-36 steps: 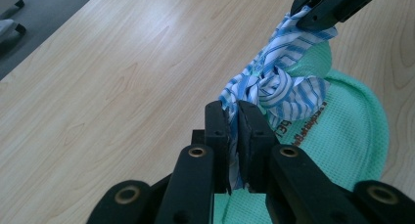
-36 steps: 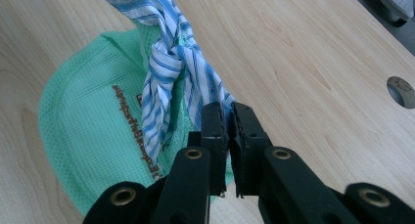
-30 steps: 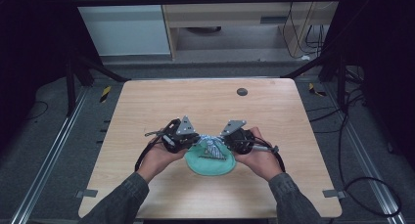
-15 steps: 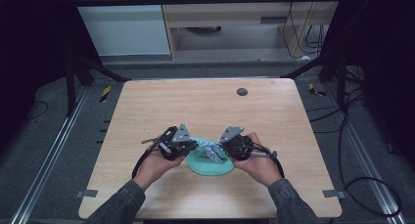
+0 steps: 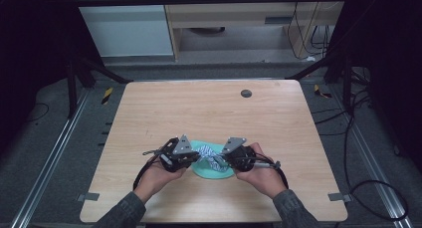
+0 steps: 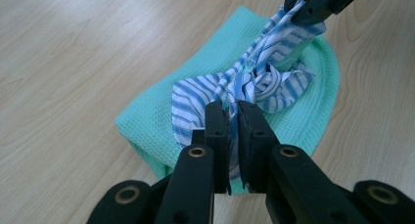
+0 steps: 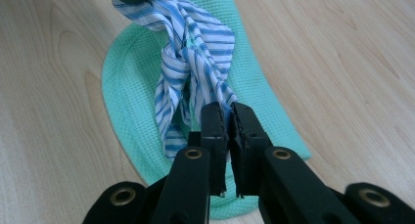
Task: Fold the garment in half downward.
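A blue-and-white striped cloth (image 5: pixel 213 156) (image 6: pixel 244 84) (image 7: pixel 191 53), twisted and knotted in its middle, stretches between both grippers above a folded mint-green waffle towel (image 5: pixel 211 169) (image 6: pixel 161 121) (image 7: pixel 132 87). The towel lies flat on the wooden table (image 5: pixel 209 108) near its front edge. My left gripper (image 5: pixel 195 159) (image 6: pixel 232 111) is shut on one end of the striped cloth. My right gripper (image 5: pixel 224 161) (image 7: pixel 227 111) is shut on the other end. In the left gripper view the right gripper's jaws pinch the cloth at the top right.
A small dark round disc (image 5: pixel 246 93) sits on the table near its far right. Black frame posts and cables (image 5: pixel 348 113) stand around the table. Bare wood lies on all sides of the towel.
Both hands have come toward the near edge of the table and sunk a little, carrying the striped cloth with them. The grips stay the same.
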Demonstrator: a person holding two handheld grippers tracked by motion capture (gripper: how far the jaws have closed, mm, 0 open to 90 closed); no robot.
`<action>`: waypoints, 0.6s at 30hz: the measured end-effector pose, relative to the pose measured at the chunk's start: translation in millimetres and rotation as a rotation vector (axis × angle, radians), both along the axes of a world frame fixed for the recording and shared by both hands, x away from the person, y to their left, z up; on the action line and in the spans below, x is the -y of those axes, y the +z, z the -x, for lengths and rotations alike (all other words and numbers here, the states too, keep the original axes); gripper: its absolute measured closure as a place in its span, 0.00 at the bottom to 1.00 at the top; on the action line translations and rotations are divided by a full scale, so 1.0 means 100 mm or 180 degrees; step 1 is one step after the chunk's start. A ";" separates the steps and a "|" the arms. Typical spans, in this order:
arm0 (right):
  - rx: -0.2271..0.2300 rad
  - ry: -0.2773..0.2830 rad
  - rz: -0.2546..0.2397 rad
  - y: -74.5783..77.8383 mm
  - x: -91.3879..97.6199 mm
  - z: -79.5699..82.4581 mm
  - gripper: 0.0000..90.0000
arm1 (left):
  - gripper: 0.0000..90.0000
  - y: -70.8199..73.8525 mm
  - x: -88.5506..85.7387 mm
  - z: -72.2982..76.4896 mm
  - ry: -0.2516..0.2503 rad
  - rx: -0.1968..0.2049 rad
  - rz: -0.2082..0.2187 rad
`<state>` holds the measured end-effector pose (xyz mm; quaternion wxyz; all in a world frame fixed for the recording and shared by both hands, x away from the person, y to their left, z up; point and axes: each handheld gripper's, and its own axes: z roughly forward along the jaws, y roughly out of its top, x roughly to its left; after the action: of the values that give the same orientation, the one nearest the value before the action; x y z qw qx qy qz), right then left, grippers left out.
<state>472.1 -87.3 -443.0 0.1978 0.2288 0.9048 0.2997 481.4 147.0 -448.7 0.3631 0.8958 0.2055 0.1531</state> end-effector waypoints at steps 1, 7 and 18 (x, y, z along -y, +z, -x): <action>-0.0002 0.0011 0.0005 -0.01 0.00 0.00 0.94 | 0.93 -0.01 -0.01 0.01 -0.0006 -0.0007 -0.0007; -0.0026 0.0037 0.0022 -0.03 -0.03 0.04 0.94 | 0.93 -0.06 -0.03 0.03 -0.0012 -0.0028 -0.0024; -0.0121 0.0082 0.0032 -0.12 -0.05 0.10 0.92 | 0.92 -0.19 -0.05 0.09 -0.0019 -0.0077 -0.0032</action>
<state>462.4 -82.0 -455.0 0.1778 0.2219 0.9128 0.2932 471.9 152.4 -467.7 0.3565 0.9000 0.2063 0.1422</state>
